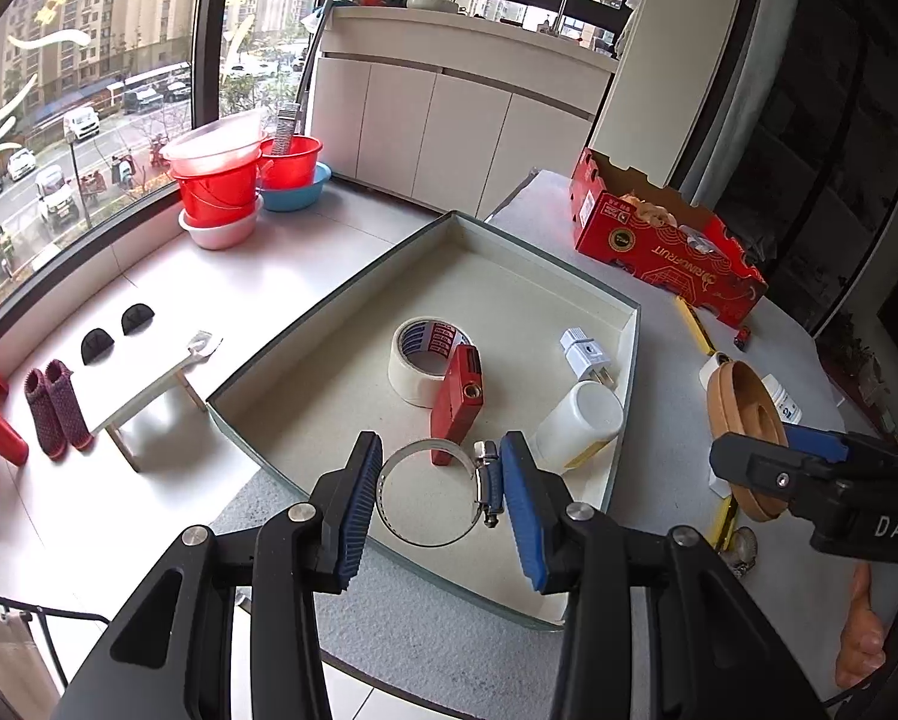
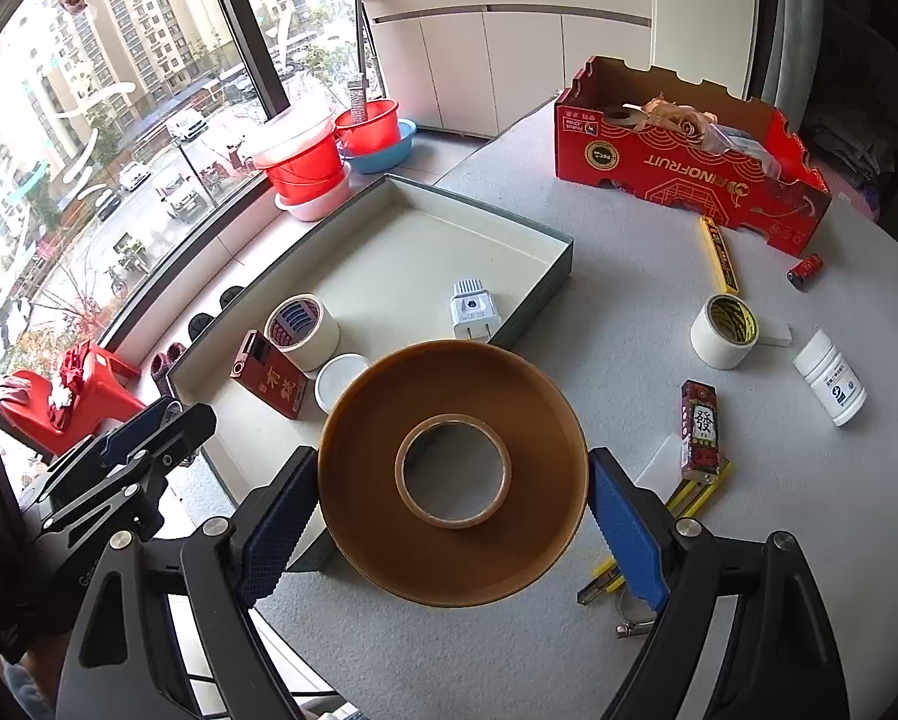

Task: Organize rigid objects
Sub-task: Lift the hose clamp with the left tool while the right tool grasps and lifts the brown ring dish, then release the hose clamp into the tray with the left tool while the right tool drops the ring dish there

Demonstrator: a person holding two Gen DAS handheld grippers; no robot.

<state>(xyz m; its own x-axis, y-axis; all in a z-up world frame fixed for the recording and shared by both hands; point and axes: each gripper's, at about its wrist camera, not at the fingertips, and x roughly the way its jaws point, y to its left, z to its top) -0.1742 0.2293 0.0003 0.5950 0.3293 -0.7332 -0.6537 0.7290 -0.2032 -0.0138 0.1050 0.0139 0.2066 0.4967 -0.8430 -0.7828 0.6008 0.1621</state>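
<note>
In the left wrist view, the left gripper [image 1: 441,495] is clamped on a metal hose clamp [image 1: 431,495], its blue pads pressing the ring from either side; the ring lies roughly flat, its open face toward the camera, its screw housing against the right-hand pad, and it hangs over the near edge of the shallow grey tray [image 1: 625,372]. Inside the tray sit a roll of white tape [image 1: 416,360], a red lighter-like box [image 1: 457,399] leaning with its long axis running from near to far, a white plug adapter [image 1: 586,354] with its prongs pointing toward the near right, and a white jar [image 1: 580,420] lying on its side by the right wall. At the right of this view the right gripper [image 1: 748,468] holds a brown tape roll [image 1: 742,420], seen nearly edge-on. The red cardboard box [image 1: 658,240] stands on the table [image 1: 658,348] behind the tray. In the right wrist view, the right gripper [image 2: 451,498] grasps the big brown tape roll [image 2: 353,480] across its outer rim, jaws spread wide, the roll's hole facing the camera, over the table [image 2: 598,330] at the tray's near corner. The tray [image 2: 559,252] holds the white tape [image 2: 320,330], the red box [image 2: 272,381], the adapter [image 2: 472,309] with prongs toward the camera, and the jar [image 2: 341,378]. The red cardboard box [image 2: 688,168] contains a small tape roll, a rose-like flower and clear packets. On the table lie another white tape roll [image 2: 721,330], a white bottle [image 2: 829,381], a yellow strip [image 2: 718,258] and a red patterned box [image 2: 699,432]. The left gripper [image 2: 149,429] shows at the left edge.
</note>
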